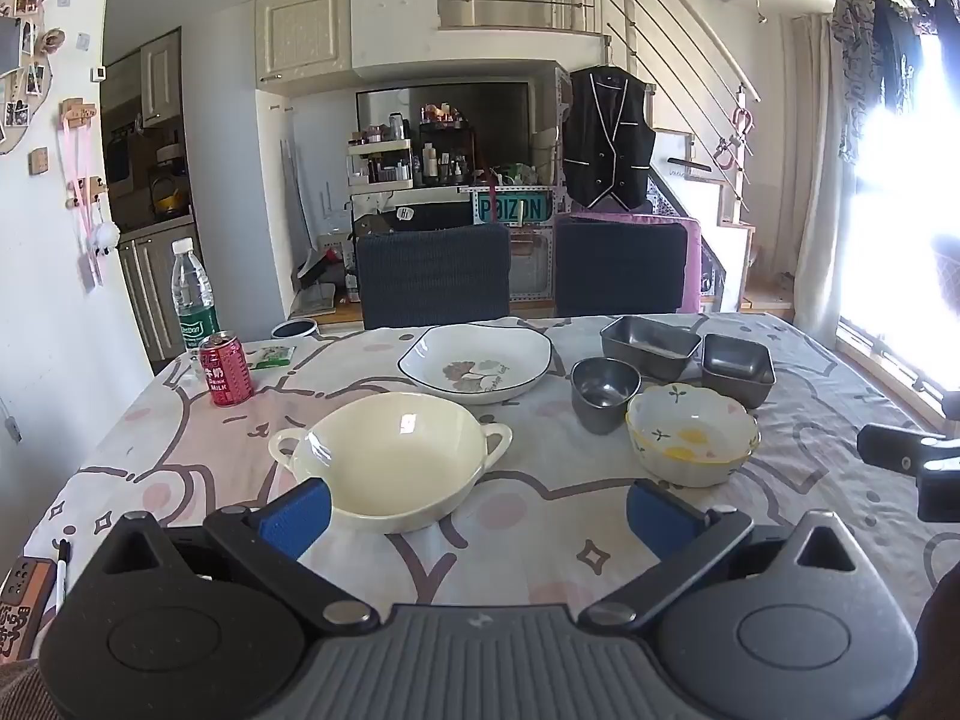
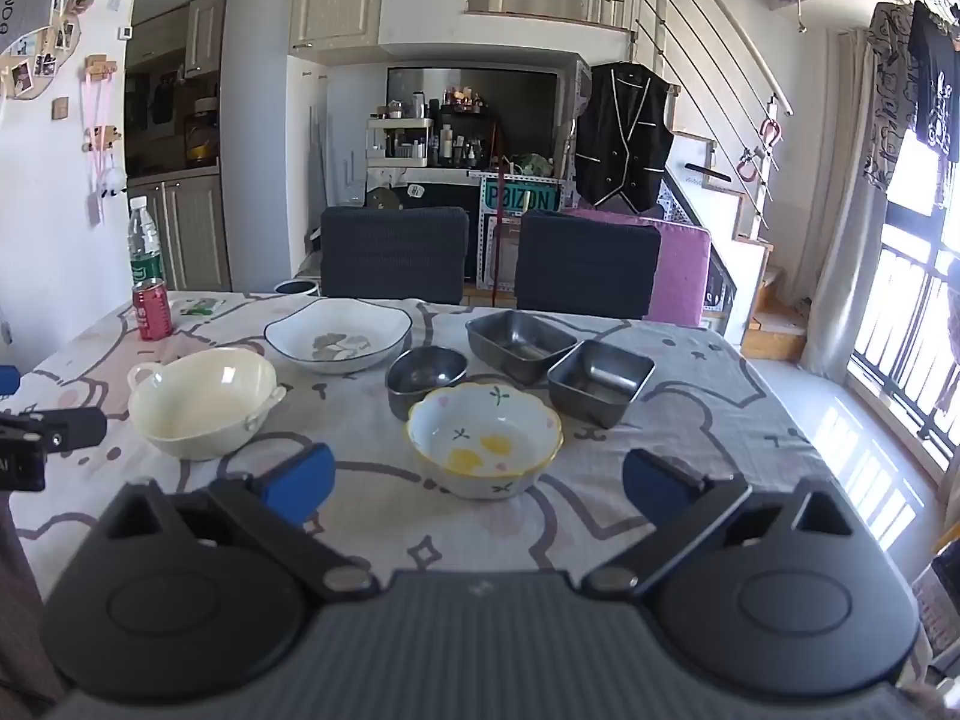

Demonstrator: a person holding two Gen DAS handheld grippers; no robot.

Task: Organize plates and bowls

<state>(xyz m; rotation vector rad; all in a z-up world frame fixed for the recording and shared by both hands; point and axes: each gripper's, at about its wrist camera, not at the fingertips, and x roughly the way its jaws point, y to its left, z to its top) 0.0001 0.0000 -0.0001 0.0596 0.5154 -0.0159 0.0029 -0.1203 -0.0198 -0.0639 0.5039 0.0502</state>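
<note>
A cream two-handled bowl [image 1: 390, 459] [image 2: 204, 399] sits nearest my left gripper [image 1: 477, 516], which hangs open and empty just short of it. A floral bowl with a yellow rim [image 1: 691, 435] [image 2: 485, 438] lies in front of my right gripper [image 2: 477, 486], also open and empty. Behind them stand a white dish with a dark rim [image 1: 477, 363] [image 2: 339, 336], a small round metal bowl [image 1: 603, 387] [image 2: 425, 375], a rectangular metal tray [image 1: 649, 345] [image 2: 519, 345] and a square metal tray [image 1: 738, 369] [image 2: 600, 381]. All rest apart on the patterned tablecloth [image 1: 528, 540] [image 2: 390, 516].
A red drink can [image 1: 225, 369] [image 2: 151, 308] and a water bottle [image 1: 193, 294] [image 2: 144, 243] stand at the far left corner, beside a small green packet [image 1: 270, 356]. Two dark chairs [image 1: 435, 273] [image 2: 585, 267] line the far edge. A window is on the right.
</note>
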